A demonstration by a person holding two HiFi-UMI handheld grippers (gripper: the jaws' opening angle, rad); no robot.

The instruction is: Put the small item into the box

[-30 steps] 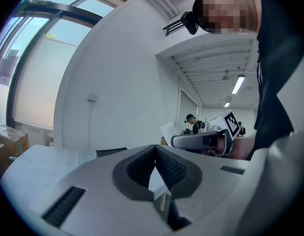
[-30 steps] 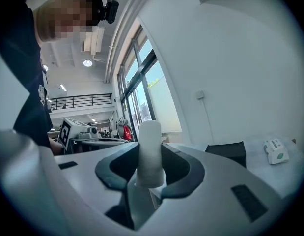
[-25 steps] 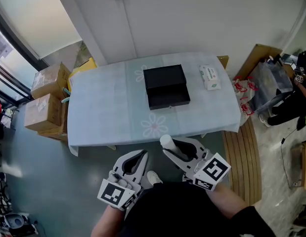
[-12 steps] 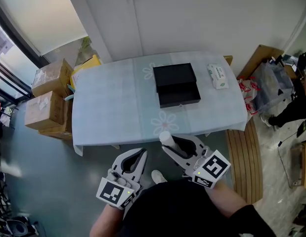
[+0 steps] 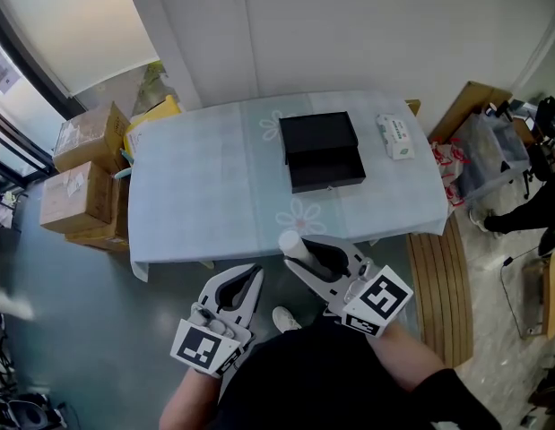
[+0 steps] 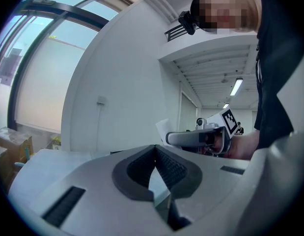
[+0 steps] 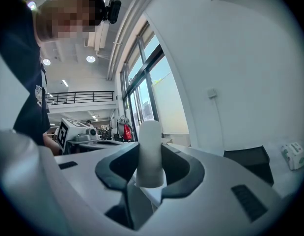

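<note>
On the table (image 5: pixel 196 195) a black box (image 5: pixel 320 150) lies open (a pack (image 5: pixel 399 138) beside it). By the near edge the right gripper (image 5: pixel 297 251) clamps the white item (image 5: pixel 290 242), well apart from the box. The left gripper (image 5: pixel 254 276) has its jaws together, empty.

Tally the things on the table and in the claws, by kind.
Black box: 1
Tissue pack: 1
White tube: 1
Total: 3
</note>
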